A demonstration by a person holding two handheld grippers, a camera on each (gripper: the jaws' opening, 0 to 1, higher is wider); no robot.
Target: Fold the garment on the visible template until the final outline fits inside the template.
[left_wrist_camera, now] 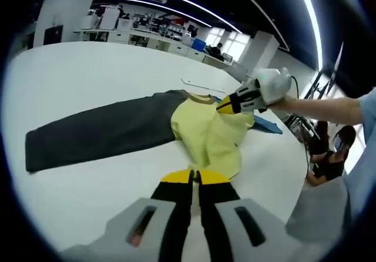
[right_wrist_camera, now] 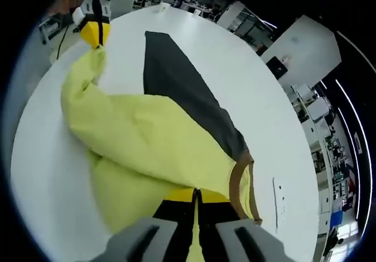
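A yellow garment with a brown collar is lifted off the white table, stretched between both grippers. My left gripper is shut on its near edge. The right gripper, held by a white-gloved hand, pinches the cloth beside the collar. In the right gripper view, my right gripper is shut on the yellow garment near the collar, and the left gripper holds the far end. A long dark grey cloth shape lies flat, partly under the garment.
A blue flat object lies on the table past the garment. A person sits off the table's right edge. Desks and shelves line the back of the room. A thin marked strip lies on the table.
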